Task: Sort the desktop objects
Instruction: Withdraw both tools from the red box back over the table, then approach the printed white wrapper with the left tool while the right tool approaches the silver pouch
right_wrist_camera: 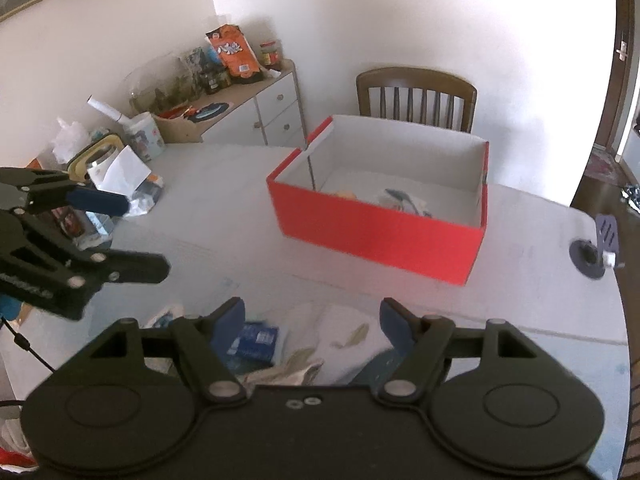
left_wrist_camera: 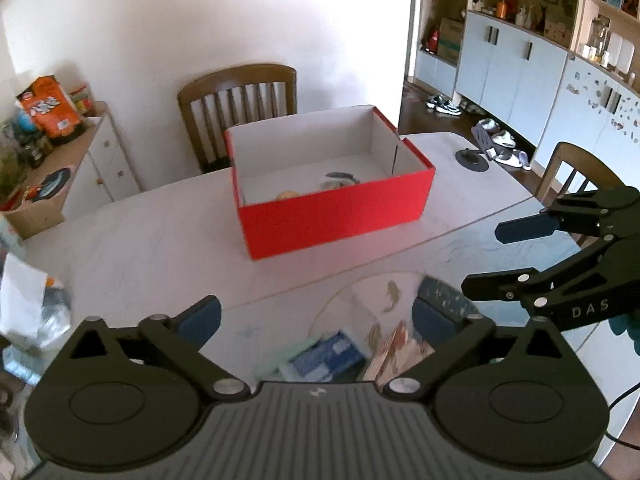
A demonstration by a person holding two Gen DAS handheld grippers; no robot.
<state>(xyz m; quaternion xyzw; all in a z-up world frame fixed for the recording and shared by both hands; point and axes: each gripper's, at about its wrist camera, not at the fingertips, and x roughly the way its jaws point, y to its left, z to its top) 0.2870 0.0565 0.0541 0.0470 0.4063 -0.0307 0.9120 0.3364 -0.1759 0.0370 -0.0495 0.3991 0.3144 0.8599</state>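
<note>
Hovering low, we hold the left gripper [left_wrist_camera: 316,312] and right gripper [right_wrist_camera: 312,320] spread wide and empty. Directly below and between their fingers lie the loose items: a blue packet [right_wrist_camera: 254,340] and some fish-print wrappers [left_wrist_camera: 394,344], blurred, long axes unclear. Both grippers seem equally near them. Straight ahead across bare table [left_wrist_camera: 140,248], nothing obstructing, sits the red box [left_wrist_camera: 336,208], partly filled. Beyond stands a chair [left_wrist_camera: 240,96].

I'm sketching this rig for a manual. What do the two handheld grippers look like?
Both are matte black: the left gripper and right gripper each have two round discs, scissor-like link arms with silver pivot pins, and dark blue finger pads. The right one carries pale "DAS" lettering. A thin black cable trails from the left.
</note>
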